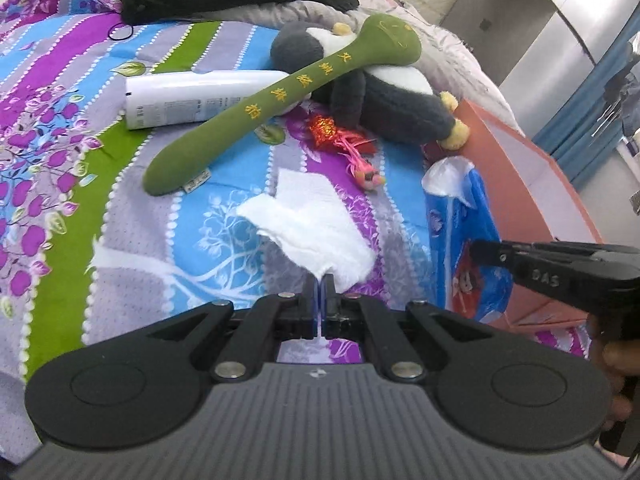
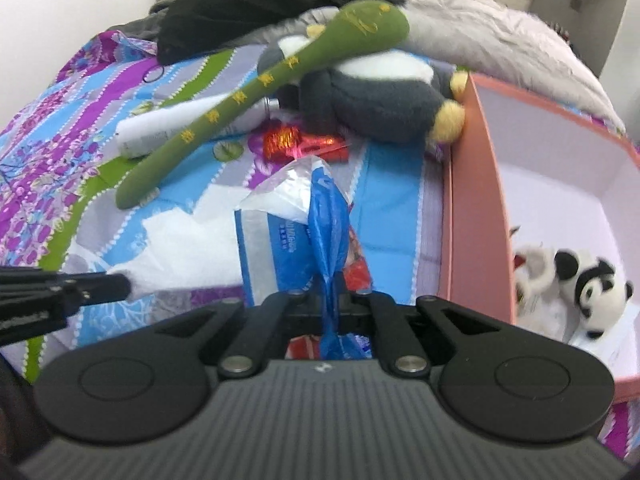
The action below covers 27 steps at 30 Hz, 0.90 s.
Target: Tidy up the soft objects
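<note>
Mid-carry — left gripper (image 1: 319, 280) pinched shut on white tissue (image 1: 308, 228), right gripper (image 2: 330, 284) clamped on blue tissue pack (image 2: 320, 216). Pink box (image 2: 476, 200) just right of right jaws; next, likely swinging over, then releasing inside

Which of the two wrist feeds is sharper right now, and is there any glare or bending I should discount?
Left wrist view: sharp; lettering on the green plush stick is crisp, though the fisheye bows the pink box. Right wrist view: motion-blurred; the same lettering smears and the panda toy is soft. The red foil ornament glints. No harsh shadows in either view.
</note>
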Motion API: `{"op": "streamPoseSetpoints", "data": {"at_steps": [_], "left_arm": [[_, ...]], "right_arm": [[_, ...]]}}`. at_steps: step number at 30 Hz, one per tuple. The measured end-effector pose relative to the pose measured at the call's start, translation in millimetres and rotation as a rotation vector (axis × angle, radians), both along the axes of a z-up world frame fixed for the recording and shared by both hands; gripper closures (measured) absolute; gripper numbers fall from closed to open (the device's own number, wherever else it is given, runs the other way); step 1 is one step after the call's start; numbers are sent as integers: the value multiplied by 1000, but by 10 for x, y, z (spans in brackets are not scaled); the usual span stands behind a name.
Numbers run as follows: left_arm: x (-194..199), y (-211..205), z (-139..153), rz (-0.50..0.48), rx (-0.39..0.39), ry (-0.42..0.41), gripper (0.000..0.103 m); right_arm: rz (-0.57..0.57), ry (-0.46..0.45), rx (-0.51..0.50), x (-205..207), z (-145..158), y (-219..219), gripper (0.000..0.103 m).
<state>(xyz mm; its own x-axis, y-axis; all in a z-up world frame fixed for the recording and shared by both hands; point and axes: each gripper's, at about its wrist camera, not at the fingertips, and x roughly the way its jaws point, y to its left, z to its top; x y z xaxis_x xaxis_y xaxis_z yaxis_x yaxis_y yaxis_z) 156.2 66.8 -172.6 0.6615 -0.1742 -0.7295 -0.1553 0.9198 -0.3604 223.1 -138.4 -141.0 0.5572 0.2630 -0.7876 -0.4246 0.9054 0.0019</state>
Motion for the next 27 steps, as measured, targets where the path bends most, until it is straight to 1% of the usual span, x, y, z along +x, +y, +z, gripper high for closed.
{"op": "streamPoseSetpoints", "data": {"at_steps": [2, 5, 6, 7, 9, 10, 11, 13, 15, 16, 18, 19, 20, 22, 25, 26, 27], "left_arm": [[-40, -9, 7, 3, 14, 10, 101], [-101, -10, 30, -2, 14, 21, 101], [-121, -11, 34, -6, 18, 29, 100], [-140, -10, 41, -11, 20, 36, 98], [-207, 6, 58, -14, 13, 36, 89], [-218, 17, 64, -13, 5, 36, 78], [-244, 38, 74, -14, -11, 34, 75], [-260, 63, 97, -10, -31, 27, 75], [-250, 72, 109, -24, -35, 19, 69], [-222, 66, 106, -36, -31, 20, 55], [-148, 55, 76, -58, -14, 23, 40], [-99, 47, 55, -71, 0, 25, 36], [-43, 40, 27, -86, 20, 27, 33], [93, 38, -36, -107, 64, 33, 32], [366, 61, -190, -155, 106, 67, 30], [463, 65, -249, -172, 115, 84, 30], [562, 63, -312, -195, 125, 105, 30]], "right_arm": [[-6, 20, 38, -5, -26, -31, 94], [-37, 33, 72, -42, 12, -99, 85], [-42, 36, 90, -65, 34, -129, 77], [-41, 39, 110, -83, 55, -163, 63], [-37, 34, 128, -138, 106, -209, 52], [-31, 29, 124, -163, 125, -218, 52], [-21, 26, 119, -186, 135, -221, 52], [8, 29, 114, -206, 122, -209, 52], [38, 40, 94, -192, 58, -182, 52], [47, 41, 79, -183, 20, -169, 52], [67, 46, 41, -140, -66, -123, 52], [83, 47, 29, -112, -107, -99, 52], [108, 50, 21, -77, -147, -63, 52], [159, 58, 6, -27, -224, 29, 52], [215, 92, -55, 77, -379, 181, 54], [234, 114, -73, 118, -431, 215, 57], [246, 138, -76, 155, -469, 227, 65]]}}
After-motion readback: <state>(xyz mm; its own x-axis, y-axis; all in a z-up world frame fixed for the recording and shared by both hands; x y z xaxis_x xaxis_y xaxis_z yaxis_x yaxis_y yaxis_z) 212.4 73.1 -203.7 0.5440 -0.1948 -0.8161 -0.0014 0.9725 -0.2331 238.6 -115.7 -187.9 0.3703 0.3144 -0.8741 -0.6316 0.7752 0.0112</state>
